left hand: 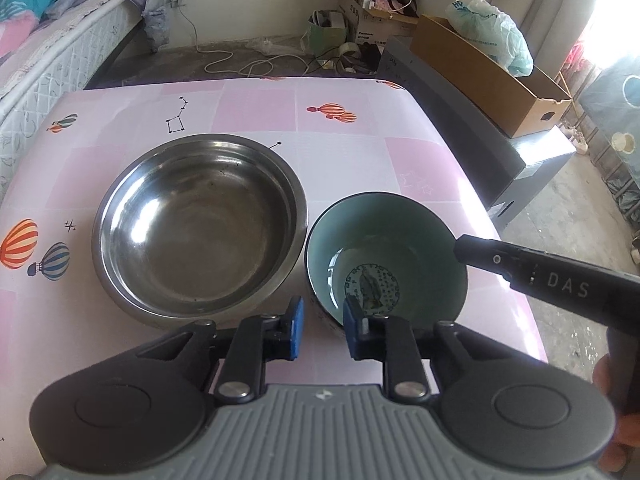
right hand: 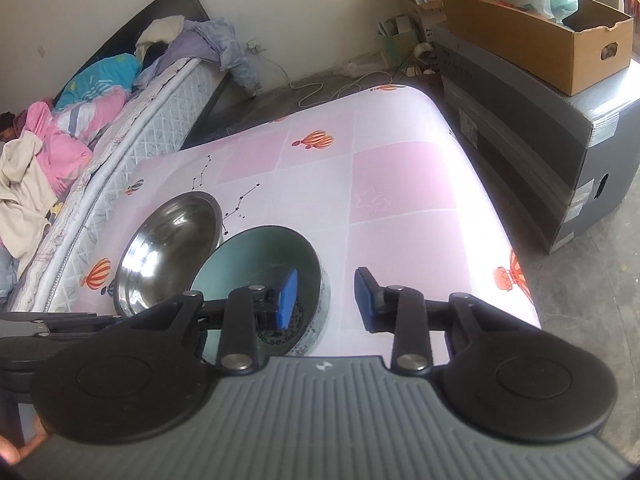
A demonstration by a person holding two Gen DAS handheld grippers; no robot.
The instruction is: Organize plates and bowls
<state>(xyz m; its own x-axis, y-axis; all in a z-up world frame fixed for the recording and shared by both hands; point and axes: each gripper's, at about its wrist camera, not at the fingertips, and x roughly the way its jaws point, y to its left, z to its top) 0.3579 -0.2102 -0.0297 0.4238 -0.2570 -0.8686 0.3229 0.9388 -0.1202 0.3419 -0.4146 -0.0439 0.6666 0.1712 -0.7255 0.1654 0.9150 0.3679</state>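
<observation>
So rn you've got two bowls sitting side by side on the worktop (left hand: 248, 104), the one w/ the pink patchwork cloth and hot-air balloon prints. The steel bowl (left hand: 198, 226) is on the left and the teal bowl (left hand: 386, 254) is just right of it, rims practically touching. Teal one has a dark round print at the bottom and a dark outside.

Your left tongs (left hand: 322, 330) are narrow, straddling the near rim of the teal bowl: one blue pad outside the wall, the other inside. Can't tell if the pads are actually pressing on the rim tho.

Your right tongs (right hand: 326, 298) come at the same bowl from its right side. In the right wrist view the left pad hangs over the teal inside and the other one is over bare cloth, w/ the bowl's wall in the gap between them. Gap looks moderate, pads not visibly on the wall.

Bkgd: bed (right hand: 120, 128) w/ piled laundry on the left, cardboard box (right hand: 560, 48) on a grey carton to the right
</observation>
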